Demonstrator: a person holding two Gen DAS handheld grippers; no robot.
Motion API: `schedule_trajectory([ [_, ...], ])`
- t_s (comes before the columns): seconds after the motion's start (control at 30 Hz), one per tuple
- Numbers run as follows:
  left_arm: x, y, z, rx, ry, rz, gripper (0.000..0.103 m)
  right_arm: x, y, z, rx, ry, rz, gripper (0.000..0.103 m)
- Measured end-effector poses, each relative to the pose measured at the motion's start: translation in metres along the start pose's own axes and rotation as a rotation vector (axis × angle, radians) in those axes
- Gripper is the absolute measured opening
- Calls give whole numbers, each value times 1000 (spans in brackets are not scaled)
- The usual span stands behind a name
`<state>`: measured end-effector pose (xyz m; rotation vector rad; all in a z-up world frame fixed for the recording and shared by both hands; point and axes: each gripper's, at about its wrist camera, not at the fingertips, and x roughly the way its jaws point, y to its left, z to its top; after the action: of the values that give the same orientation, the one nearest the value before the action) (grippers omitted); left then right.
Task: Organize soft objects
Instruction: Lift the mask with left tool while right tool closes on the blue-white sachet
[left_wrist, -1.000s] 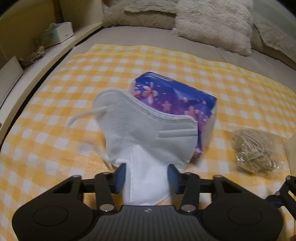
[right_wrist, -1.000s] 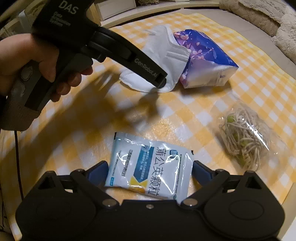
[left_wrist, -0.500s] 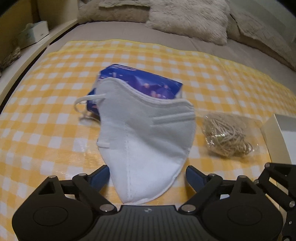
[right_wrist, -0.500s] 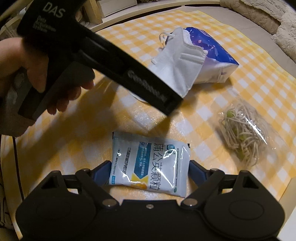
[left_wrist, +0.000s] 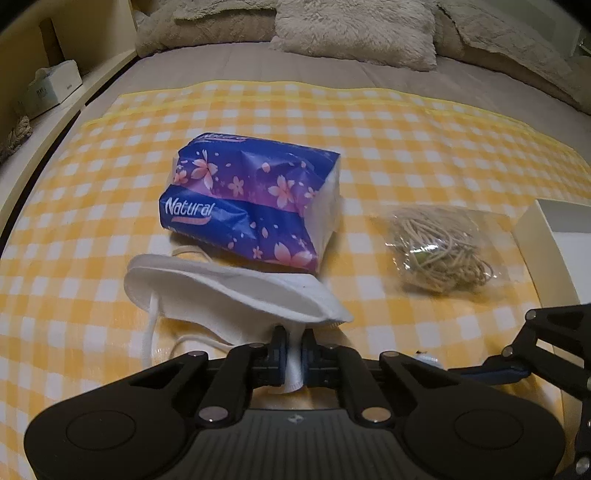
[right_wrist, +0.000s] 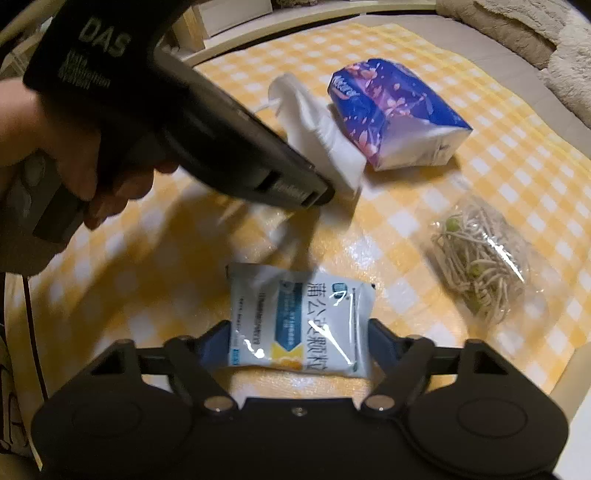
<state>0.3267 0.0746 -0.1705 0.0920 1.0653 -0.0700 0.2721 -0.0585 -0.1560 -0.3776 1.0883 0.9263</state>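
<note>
My left gripper is shut on the near edge of a white face mask. The mask hangs edge-on just above the yellow checked cloth, in front of a purple flowered tissue pack. The right wrist view shows the same mask at the tip of the left gripper, which a hand holds. My right gripper points down over a white and blue sachet. Its jaws are closing, with the sachet between the fingers and its edges at the pads.
A clear bag of pale string-like bands lies right of the tissue pack. A white box stands at the cloth's right edge. Fluffy pillows line the far side, and a shelf with a tissue box runs along the left.
The left jaws opened wide, then shut on the mask's near edge. The mask went from leaning upright on the tissue pack to hanging flat. The right jaws narrowed around the sachet.
</note>
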Motion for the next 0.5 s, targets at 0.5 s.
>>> schedule_trajectory([
  [0.5, -64, 14, -13, -72, -95, -2, 7, -52, 1, -3, 86, -126, -87, 71],
])
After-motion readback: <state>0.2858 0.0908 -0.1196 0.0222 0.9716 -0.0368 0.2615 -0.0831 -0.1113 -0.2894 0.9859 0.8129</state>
